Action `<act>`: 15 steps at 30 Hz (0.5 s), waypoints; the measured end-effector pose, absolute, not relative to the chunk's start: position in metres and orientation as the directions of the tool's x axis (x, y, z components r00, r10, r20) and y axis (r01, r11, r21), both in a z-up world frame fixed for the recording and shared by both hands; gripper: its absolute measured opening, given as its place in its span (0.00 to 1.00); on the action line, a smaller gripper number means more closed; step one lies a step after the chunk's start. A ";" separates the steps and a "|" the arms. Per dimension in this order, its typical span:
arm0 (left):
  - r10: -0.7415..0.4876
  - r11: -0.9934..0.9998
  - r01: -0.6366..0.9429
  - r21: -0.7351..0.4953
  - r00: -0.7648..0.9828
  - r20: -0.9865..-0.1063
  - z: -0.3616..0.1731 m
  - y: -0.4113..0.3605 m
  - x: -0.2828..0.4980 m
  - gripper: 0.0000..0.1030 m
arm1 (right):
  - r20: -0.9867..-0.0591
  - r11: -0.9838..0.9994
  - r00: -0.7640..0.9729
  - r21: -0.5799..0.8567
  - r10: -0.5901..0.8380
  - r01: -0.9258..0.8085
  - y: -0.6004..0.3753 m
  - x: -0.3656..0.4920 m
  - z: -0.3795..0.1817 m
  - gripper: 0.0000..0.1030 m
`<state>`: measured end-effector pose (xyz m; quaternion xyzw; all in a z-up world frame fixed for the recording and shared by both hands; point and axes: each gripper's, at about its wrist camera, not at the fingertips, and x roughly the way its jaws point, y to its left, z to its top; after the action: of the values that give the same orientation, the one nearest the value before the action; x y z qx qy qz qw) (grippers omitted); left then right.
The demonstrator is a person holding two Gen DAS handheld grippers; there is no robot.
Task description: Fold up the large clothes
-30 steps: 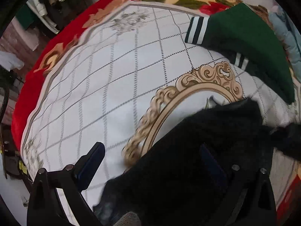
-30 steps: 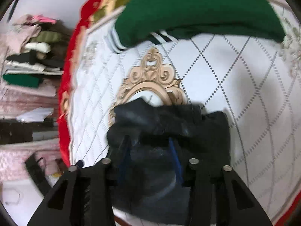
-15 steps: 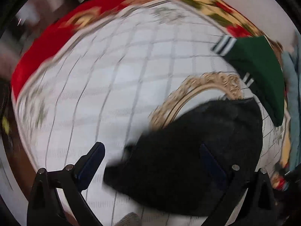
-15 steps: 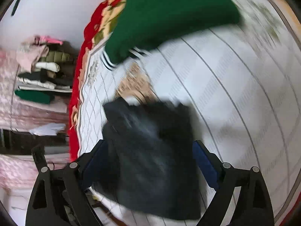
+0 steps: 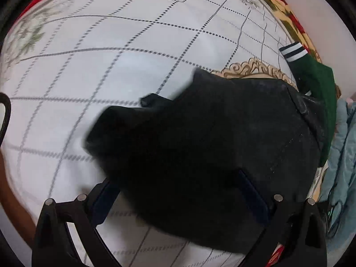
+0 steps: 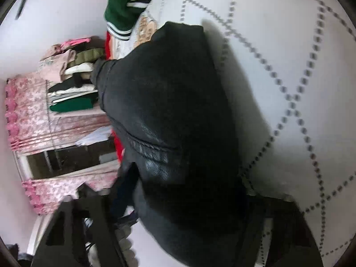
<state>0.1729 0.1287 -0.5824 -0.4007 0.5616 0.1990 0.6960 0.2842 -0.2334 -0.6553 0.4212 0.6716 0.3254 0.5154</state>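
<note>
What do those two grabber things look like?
The left hand-held gripper has black angular arms with silver bolts and dark blue finger pads. The right hand-held gripper looks like the same black frame, blurred and mostly hidden by cloth.

My white quilted bedspread (image 5: 133, 44) has a red border; beside it, a pink-curtained shelf (image 6: 40, 115) against a pale wall (image 6: 55, 11).

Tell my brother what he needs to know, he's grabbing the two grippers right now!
Left gripper: open, fingers either side of the black garment.
Right gripper: looks open, though blurred; the same garment lies between its fingers.
Black garment: bunched in a compact heap on the blanket, next to the green top.
Done: it seems partly folded; neither gripper grips it.
Left: probably smooth it and finish the fold, then the green top.
</note>
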 end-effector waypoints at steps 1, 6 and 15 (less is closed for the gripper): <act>-0.183 0.590 -0.724 -0.358 0.312 -0.932 -0.585 0.131 0.175 0.99 | -0.391 0.407 -0.113 0.882 0.913 0.236 -0.233 0.285 -0.654 0.51; -0.182 0.603 -0.672 -0.430 0.409 -0.894 -0.583 0.136 0.181 0.79 | -0.442 0.460 -0.127 0.855 0.888 0.242 -0.221 0.292 -0.678 0.73; -0.102 0.675 -0.609 -0.418 0.483 -0.869 -0.545 0.148 0.182 0.25 | -0.432 0.440 -0.082 0.876 0.898 0.198 -0.181 0.298 -0.654 0.38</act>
<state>0.1822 0.1485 -0.5454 -0.3690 0.4815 0.1627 0.7782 0.2976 -0.1808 -0.6541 0.4161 0.6586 0.3273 0.5349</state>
